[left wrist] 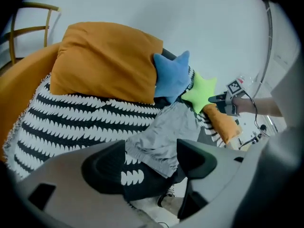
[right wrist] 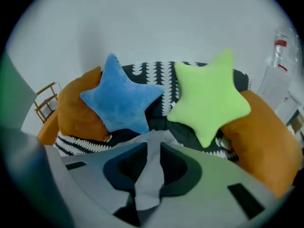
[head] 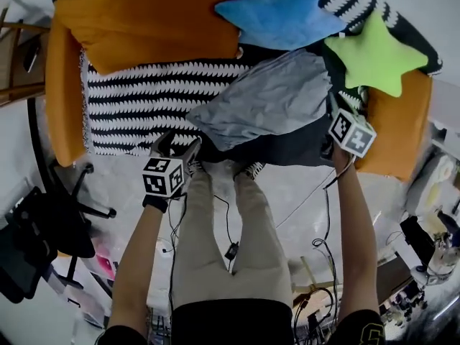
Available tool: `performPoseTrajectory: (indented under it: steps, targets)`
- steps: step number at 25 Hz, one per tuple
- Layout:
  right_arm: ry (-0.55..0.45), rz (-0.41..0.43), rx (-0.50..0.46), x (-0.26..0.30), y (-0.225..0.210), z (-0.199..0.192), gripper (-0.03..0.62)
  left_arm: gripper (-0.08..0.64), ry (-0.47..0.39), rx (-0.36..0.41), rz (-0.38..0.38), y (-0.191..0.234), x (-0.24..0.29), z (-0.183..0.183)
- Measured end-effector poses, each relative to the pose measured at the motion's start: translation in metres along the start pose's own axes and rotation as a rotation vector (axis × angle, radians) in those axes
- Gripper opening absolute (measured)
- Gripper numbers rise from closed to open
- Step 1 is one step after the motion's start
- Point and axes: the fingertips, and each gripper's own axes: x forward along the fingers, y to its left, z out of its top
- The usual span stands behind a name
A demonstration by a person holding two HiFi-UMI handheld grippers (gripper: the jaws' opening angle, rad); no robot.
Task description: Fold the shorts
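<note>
Shorts (head: 266, 99) are lying bunched on the striped blanket (head: 133, 103), centre-right in the head view. They're grey, sitting just below the blue star pillow (head: 280, 16) and left of the green star pillow (head: 374, 56).

Right gripper (right wrist: 153, 148) is pinching the shorts: jaws are nearly together, grey fabric is running down the narrow gap, and the pads are on the cloth. In the head view its marker cube (head: 352, 131) is sitting at the shorts' right edge, next to the orange sofa arm (head: 392, 121).

Left gripper (left wrist: 152, 151) is holding nothing, jaws spread wide. The shorts' near corner and the blanket are showing through the gap, and the pads aren't touching either. In the head view it's hovering at the sofa's front edge, lower left of the shorts and just beside their left corner.

Orange cushion (head: 144, 16) is lying upper left on the sofa, well apart from the shorts. The person's legs in beige trousers (head: 223, 250) are filling bottom centre, with a forearm reaching up on either side.
</note>
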Motion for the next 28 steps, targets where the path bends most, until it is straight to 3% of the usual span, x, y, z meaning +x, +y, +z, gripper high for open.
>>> performPoseTrajectory:
  steps: [2, 4, 6, 10, 12, 15, 18, 22, 26, 28]
  targets:
    - [0.038, 0.000, 0.092, -0.035, -0.010, -0.050, 0.036, 0.344, 0.051, 0.039, -0.029, -0.007, -0.004, -0.008]
    - [0.094, 0.043, 0.151, -0.062, -0.003, -0.103, 0.017, 0.344, 0.108, 0.084, -0.053, -0.014, -0.005, -0.013]
    - [0.135, 0.154, 0.211, -0.079, 0.024, -0.153, 0.017, 0.344, 0.164, 0.156, -0.069, -0.016, -0.003, -0.012]
    - [0.174, 0.417, 0.420, -0.087, 0.090, -0.236, 0.017, 0.344, 0.278, 0.331, -0.064, -0.021, 0.016, -0.004]
    - [0.224, 0.484, 0.456, -0.077, 0.110, -0.269, 0.017, 0.344, 0.345, 0.363, -0.067, -0.032, 0.036, -0.006]
    - [0.287, 0.555, 0.534, -0.061, 0.170, -0.304, 0.018, 0.333, 0.506, 0.456, -0.140, -0.032, 0.054, 0.001]
    - [0.317, 0.576, 0.541, -0.051, 0.202, -0.313, 0.035, 0.331, 0.618, 0.535, -0.164, -0.036, 0.071, 0.006]
    - [0.280, 0.551, 0.521, -0.019, 0.226, -0.310, 0.101, 0.330, 0.746, 0.651, -0.189, -0.020, 0.101, -0.007]
    - [0.316, 0.470, 0.502, 0.023, 0.241, -0.328, 0.146, 0.330, 0.916, 0.793, -0.216, 0.019, 0.128, -0.036]
    - [0.325, 0.444, 0.559, 0.034, 0.237, -0.335, 0.143, 0.331, 0.964, 0.847, -0.249, 0.025, 0.137, -0.046]
